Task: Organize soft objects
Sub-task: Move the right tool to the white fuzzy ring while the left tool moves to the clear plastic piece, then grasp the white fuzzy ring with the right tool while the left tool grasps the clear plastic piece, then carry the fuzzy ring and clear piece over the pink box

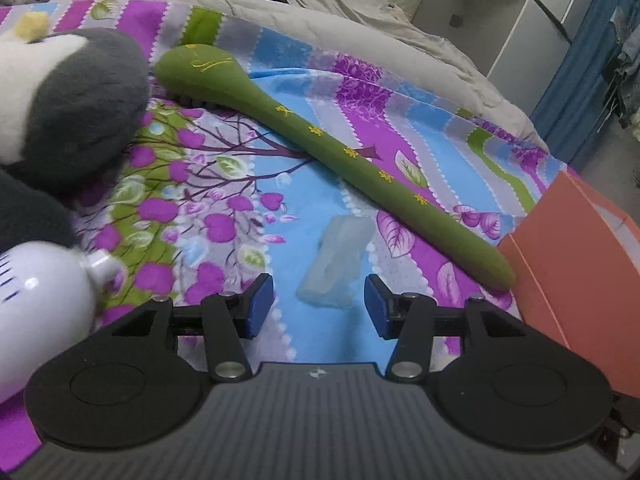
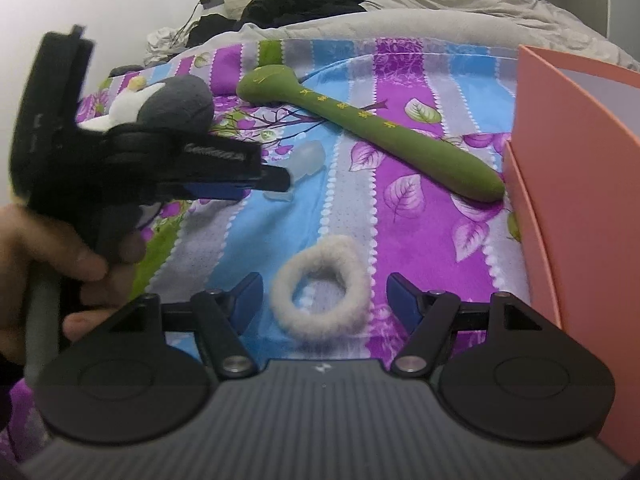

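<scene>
Left wrist view: left gripper (image 1: 319,306) at bottom centre, jaws apart, nothing clamped. A small clear soft block (image 1: 338,260) lies on the floral bedsheet (image 1: 400,92) just ahead of the gap between the blue pads (image 1: 256,308), not touched. Long green massage stick (image 1: 332,144) runs diagonally from upper left to lower right, its tip beside the orange box (image 1: 576,264) at right edge. Grey-and-white plush toy (image 1: 68,100) at left; white bottle (image 1: 44,300) at lower left.

Right wrist view: right gripper (image 2: 323,300) at bottom centre, jaws apart, empty. Fluffy white hair tie (image 2: 320,288) lies on the sheet between the fingertips, untouched by either pad. Left gripper shows blurred at left, held by a hand (image 2: 52,264). Green stick at upper centre, plush toy at upper left, clear block mid-frame, orange box at right edge.
</scene>
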Tool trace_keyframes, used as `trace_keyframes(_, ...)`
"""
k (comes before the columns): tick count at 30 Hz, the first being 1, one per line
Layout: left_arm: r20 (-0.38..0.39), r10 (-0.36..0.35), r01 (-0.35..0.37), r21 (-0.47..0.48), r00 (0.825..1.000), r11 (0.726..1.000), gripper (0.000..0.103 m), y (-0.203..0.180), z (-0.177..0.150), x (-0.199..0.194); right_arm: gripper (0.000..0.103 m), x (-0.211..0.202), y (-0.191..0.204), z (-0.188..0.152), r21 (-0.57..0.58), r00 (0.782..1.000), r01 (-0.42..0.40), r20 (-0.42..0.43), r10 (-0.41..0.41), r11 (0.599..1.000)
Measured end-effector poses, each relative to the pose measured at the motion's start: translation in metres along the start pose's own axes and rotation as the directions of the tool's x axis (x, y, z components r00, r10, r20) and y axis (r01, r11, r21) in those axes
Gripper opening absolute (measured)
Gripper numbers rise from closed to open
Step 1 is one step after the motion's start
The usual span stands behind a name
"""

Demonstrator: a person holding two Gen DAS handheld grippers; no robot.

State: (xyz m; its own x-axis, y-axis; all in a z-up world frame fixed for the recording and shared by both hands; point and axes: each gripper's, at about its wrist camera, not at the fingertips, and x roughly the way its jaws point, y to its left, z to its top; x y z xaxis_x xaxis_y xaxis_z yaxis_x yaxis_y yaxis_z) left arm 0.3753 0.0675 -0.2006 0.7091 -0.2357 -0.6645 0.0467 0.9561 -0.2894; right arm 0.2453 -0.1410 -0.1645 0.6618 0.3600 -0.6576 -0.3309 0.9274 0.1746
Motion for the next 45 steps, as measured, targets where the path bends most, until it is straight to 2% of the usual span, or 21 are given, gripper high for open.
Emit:
trace_keyframes(3, 0.030, 0.018, -0.020, 0.069, 0.999, 0.997, 0.057, -0.009, 0.001, 0.009, 0.069, 0.008, 0.000, -0.001, -0.008, 1.000, -0.011, -0.012, 0.011, 1.000)
trace_keyframes(6, 0.040, 0.029, -0.032, 0.097, 0.999, 0.995, 0.056, -0.014, 0.002, 0.016, 0.063, 0.013, 0.000, -0.004, -0.015, 1.000, -0.008, -0.013, 0.008, 1.000)
trace_keyframes(8, 0.038, 0.018, -0.022, 0.116, 0.999, 0.993, 0.050, -0.017, 0.002, 0.019, 0.055, 0.013, 0.001, -0.004, -0.033, 1.000, -0.009, -0.007, 0.009, 0.999)
trace_keyframes(10, 0.035, 0.025, -0.030, 0.137, 0.999, 0.990, 0.034, -0.021, 0.001, 0.021, 0.041, 0.013, 0.000, -0.003, -0.043, 1.000, -0.006, -0.010, 0.005, 0.999)
trace_keyframes(11, 0.035, 0.038, -0.043, 0.149, 0.999, 0.988, 0.031, -0.023, 0.001, 0.022, 0.038, 0.012, -0.001, -0.003, -0.043, 1.000, 0.001, -0.011, -0.001, 0.999)
trace_keyframes(13, 0.035, 0.048, -0.053, 0.154, 0.998, 0.987, 0.023, -0.025, 0.002, 0.021, 0.024, 0.011, -0.002, -0.001, -0.040, 1.000, 0.002, -0.016, -0.002, 0.999)
trace_keyframes(14, 0.034, 0.052, -0.057, 0.147, 0.998, 0.987, 0.021, -0.025, 0.002, 0.020, 0.022, 0.010, -0.003, -0.001, -0.042, 1.000, 0.007, -0.018, -0.007, 0.999)
trace_keyframes(18, 0.027, 0.078, -0.081, 0.132, 0.997, 0.988, 0.015, -0.026, 0.002, 0.011, 0.020, 0.005, -0.002, 0.000, -0.055, 0.999, 0.022, -0.033, -0.024, 0.998)
trace_keyframes(28, 0.035, 0.067, -0.071, 0.111, 0.997, 0.991, 0.015, -0.035, -0.007, -0.047, 0.019, -0.027, 0.005, -0.001, -0.048, 0.999, 0.036, -0.018, -0.037, 0.998)
trace_keyframes(33, 0.036, 0.061, -0.063, 0.064, 0.998, 0.996, 0.015, -0.043, -0.019, -0.086, 0.019, -0.051, 0.009, -0.005, -0.031, 0.999, 0.040, -0.004, -0.040, 0.999)
trace_keyframes(41, 0.053, 0.045, -0.048, 0.046, 0.998, 0.998, 0.015, -0.062, -0.047, -0.145, 0.019, -0.090, 0.015, -0.016, -0.013, 0.999, 0.048, 0.021, -0.048, 0.999)
trace_keyframes(45, 0.046, 0.061, -0.062, 0.025, 0.997, 0.998, 0.015, -0.063, -0.061, -0.168, 0.019, -0.109, 0.018, -0.023, 0.000, 0.999, 0.041, 0.028, -0.041, 0.999)
